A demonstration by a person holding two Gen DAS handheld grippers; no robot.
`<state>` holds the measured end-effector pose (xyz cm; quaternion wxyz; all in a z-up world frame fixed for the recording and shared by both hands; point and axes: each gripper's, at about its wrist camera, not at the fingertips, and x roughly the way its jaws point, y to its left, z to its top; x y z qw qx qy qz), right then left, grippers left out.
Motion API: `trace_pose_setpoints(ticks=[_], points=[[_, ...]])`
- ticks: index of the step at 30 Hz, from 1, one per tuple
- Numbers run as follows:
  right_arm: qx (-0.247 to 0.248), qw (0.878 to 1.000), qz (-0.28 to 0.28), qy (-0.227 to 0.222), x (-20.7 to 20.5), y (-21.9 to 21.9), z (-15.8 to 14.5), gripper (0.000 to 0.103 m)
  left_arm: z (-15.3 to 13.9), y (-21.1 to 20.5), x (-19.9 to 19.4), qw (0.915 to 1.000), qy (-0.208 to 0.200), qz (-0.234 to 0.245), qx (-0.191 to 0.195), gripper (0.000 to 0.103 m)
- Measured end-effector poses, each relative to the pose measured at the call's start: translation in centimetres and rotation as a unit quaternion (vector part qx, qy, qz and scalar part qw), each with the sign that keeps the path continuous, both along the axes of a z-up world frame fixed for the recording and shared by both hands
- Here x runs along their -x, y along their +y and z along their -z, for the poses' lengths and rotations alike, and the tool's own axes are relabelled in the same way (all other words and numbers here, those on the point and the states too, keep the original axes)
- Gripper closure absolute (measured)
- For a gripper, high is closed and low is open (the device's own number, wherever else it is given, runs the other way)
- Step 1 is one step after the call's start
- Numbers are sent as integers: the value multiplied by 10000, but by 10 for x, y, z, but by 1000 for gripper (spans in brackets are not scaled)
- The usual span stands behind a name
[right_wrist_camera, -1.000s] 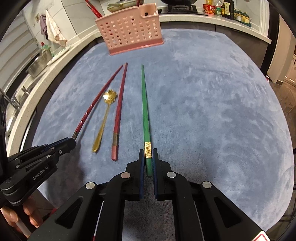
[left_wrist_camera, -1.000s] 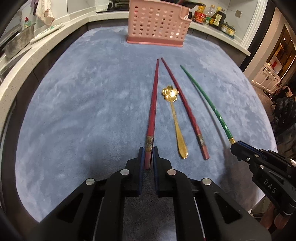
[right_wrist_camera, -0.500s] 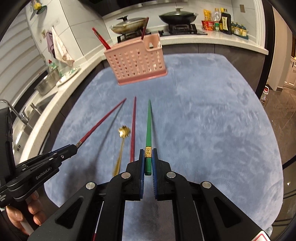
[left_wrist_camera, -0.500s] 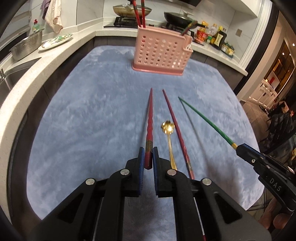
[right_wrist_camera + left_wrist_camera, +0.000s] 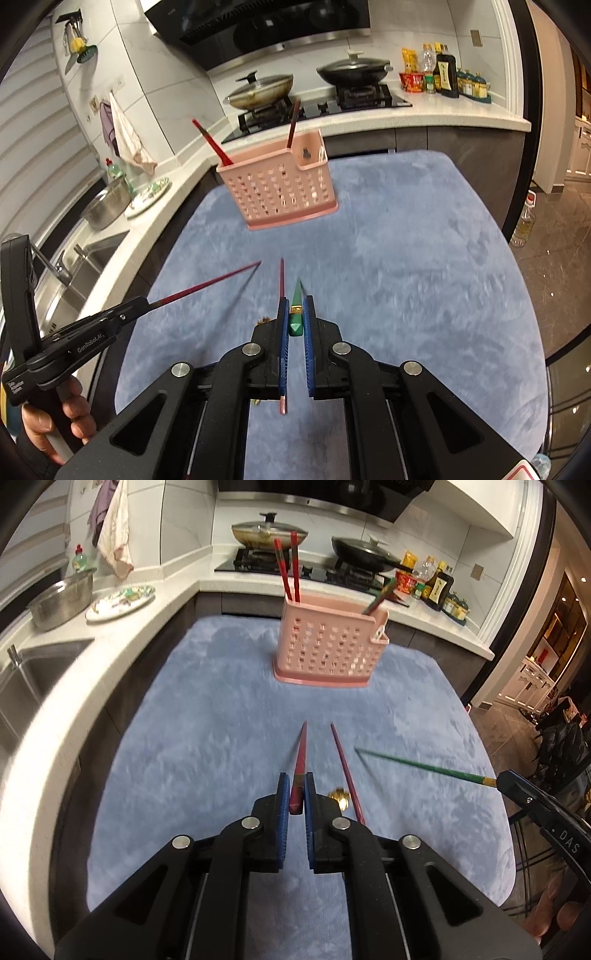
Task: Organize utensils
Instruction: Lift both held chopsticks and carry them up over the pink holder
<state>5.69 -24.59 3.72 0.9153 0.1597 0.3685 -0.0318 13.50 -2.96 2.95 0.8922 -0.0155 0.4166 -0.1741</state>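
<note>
We have lifted both chopsticks off the blue tabletop (image 5: 221, 709): left gripper (image 5: 295, 794) fingers clamped on the red chopstick (image 5: 300, 760), right gripper (image 5: 295, 314) on the green chopstick (image 5: 295, 314), heading for the pink utensil basket (image 5: 328, 646); a second red chopstick (image 5: 345, 771) remains below.

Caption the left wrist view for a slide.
Left tool clamps a red chopstick above the blue mat.

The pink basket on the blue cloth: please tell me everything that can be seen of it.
The pink basket looks like plastic, a rectangular holder whose walls are pierced with rows of small holes, standing upright on a wider base at the far end of the blue cloth. A smaller compartment is set into its right end. Two red chopsticks stand in the left part, and one more chopstick leans out on the right. Neither gripper touches it.
</note>
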Motion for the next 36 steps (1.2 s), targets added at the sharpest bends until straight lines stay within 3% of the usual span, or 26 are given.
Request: trace_pose_setpoints(ticks=[16, 24, 36], points=[[56, 9983, 38, -579, -48, -15, -51, 96, -70, -16, -54, 9978, -655, -52, -37, 96], [-177, 9957, 115, -900, -79, -33, -77, 96, -106, -29, -82, 9958, -911, -7, 86, 96], [-513, 9830, 328, -1734, -149, -71, -152, 96, -197, -47, -130, 9836, -1734, -68, 488, 96]])
